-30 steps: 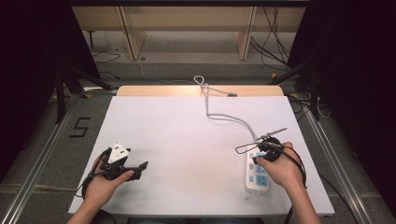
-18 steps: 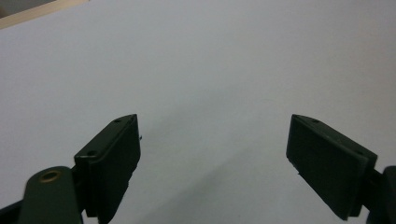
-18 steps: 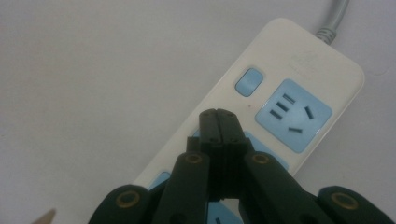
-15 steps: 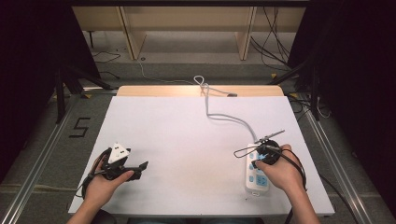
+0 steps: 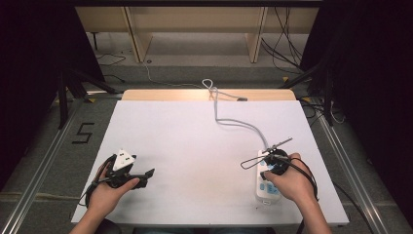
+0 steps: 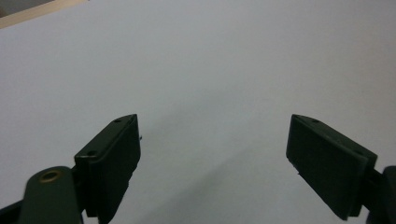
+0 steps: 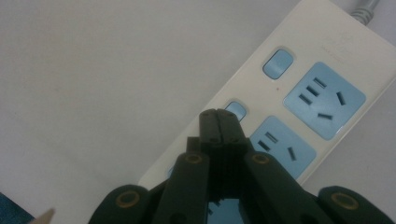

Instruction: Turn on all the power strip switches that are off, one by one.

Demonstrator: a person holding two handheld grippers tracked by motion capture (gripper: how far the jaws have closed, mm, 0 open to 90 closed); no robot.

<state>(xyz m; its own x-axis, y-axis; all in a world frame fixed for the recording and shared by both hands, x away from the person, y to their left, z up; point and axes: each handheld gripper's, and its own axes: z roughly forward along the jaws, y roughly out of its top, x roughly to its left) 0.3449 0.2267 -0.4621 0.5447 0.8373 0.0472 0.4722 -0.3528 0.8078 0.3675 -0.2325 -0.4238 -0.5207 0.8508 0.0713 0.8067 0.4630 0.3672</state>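
A white power strip [image 5: 265,187] with light-blue sockets lies at the table's right front, its grey cord [image 5: 234,122] running to the far edge. In the right gripper view the strip [image 7: 261,79] shows two blue switches [image 7: 279,63] beside the sockets. My right gripper [image 7: 219,122] is shut, jaws pressed flat together, its tip right at the second switch [image 7: 237,109]; whether it touches is unclear. From above, the right gripper [image 5: 272,163] hovers over the strip's far end. My left gripper [image 5: 146,174] rests at the front left, open, with bare white table between its fingers [image 6: 114,154].
The white table top [image 5: 195,141] has a wooden strip [image 5: 170,95] along its far edge. Metal rails [image 5: 48,151] run along both sides on the floor, where a "5" mark [image 5: 84,132] sits to the left.
The right hand and gripper have edged slightly down over the power strip. The left gripper has stayed where it was.
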